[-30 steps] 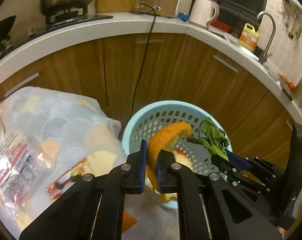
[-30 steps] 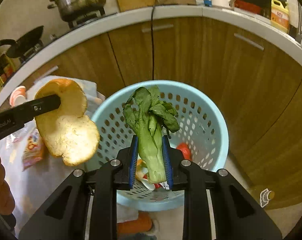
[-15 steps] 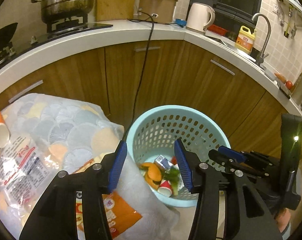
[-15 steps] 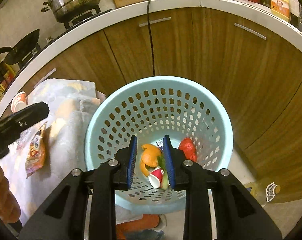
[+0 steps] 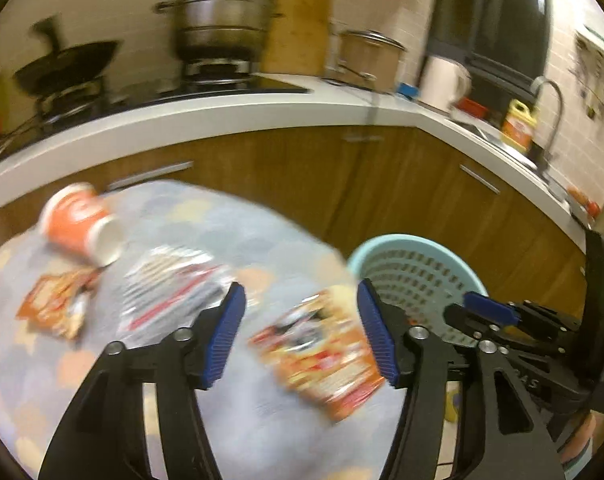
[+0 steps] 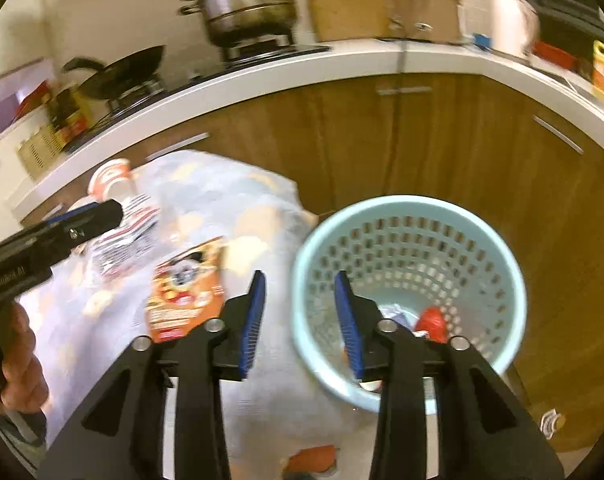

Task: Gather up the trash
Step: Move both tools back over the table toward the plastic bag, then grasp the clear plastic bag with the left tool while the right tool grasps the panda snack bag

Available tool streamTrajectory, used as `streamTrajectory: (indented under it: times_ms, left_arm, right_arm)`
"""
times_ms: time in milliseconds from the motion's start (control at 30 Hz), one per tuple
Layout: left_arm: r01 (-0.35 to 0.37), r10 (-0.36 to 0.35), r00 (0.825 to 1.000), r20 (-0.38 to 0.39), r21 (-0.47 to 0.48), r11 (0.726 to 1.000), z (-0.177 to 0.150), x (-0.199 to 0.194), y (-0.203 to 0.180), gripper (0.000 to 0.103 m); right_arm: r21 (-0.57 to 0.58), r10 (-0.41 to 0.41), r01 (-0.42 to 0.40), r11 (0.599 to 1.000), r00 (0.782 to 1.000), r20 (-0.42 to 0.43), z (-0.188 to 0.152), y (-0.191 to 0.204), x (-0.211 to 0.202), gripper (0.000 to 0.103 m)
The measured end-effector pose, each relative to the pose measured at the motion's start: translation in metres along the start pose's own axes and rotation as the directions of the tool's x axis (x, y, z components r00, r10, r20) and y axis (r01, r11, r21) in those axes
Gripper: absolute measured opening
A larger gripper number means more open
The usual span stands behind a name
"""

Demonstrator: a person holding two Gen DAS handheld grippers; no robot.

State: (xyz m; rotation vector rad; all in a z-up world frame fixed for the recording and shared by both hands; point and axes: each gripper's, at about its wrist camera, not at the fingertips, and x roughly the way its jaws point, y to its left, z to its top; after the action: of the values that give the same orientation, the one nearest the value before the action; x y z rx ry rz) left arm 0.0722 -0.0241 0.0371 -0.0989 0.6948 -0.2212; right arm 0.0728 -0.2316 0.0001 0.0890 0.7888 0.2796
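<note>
Trash part-collected: scraps in basket [image 6: 406, 216]; cup [image 5: 82, 222], wrappers [image 5: 322, 344] left on tabletop [image 5: 230, 216]. Both claws [image 5: 300, 332] [image 6: 300, 320] empty, just opening, wide.

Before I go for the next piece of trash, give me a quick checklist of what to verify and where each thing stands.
1. Left gripper empty: ok, jaws have just been opening, nothing between them.
2. Right gripper empty: ok, jaws have just been opening, nothing held.
3. Basket upright with room left: ok, only a few pieces at the bottom.
4. Next target in view: ok, the orange snack packet lies on the cloth-covered table ahead of the left gripper.
5. Paper cup reachable: cannot tell, it lies on its side at the far edge.
6. Picture sharp enough to aim: not ok, both views are blurred.
</note>
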Motion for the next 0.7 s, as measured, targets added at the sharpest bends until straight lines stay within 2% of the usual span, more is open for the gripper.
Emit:
streamTrajectory:
  times_ms: [33,133,267,400,533,700]
  left_arm:
    - [-0.007,0.007,1.000,-0.002,-0.040,0.999,-0.005,-0.006,0.015,0.059]
    - [-0.020,0.019,1.000,-0.009,-0.136,0.990,-0.019,-0.018,0.055,0.060]
    - [-0.088,0.080,0.996,-0.042,-0.227,0.970,-0.035,-0.022,0.097,0.060]
    - [-0.106,0.095,0.994,-0.051,-0.324,0.940,-0.049,-0.024,0.124,0.067]
    - [-0.100,0.080,0.994,-0.072,-0.351,0.931,-0.050,-0.016,0.135,0.067]
    - [-0.073,0.039,0.994,-0.102,-0.357,0.931,-0.047,0.007,0.138,0.067]
  right_arm:
    - [-0.011,0.006,-0.006,1.000,1.000,0.004,-0.002,0.006,0.001,0.050]
    - [-0.051,0.030,-0.031,0.998,1.000,-0.006,-0.008,0.031,0.010,0.051]
    - [-0.094,0.034,-0.037,0.995,0.999,-0.033,-0.013,0.058,0.027,0.051]
    - [-0.129,0.004,-0.007,0.992,1.000,-0.028,-0.014,0.075,0.040,0.051]
    - [-0.158,-0.028,0.024,0.987,0.999,-0.023,-0.011,0.080,0.055,0.051]
    - [-0.156,-0.016,0.007,0.988,0.998,-0.056,-0.008,0.080,0.073,0.051]
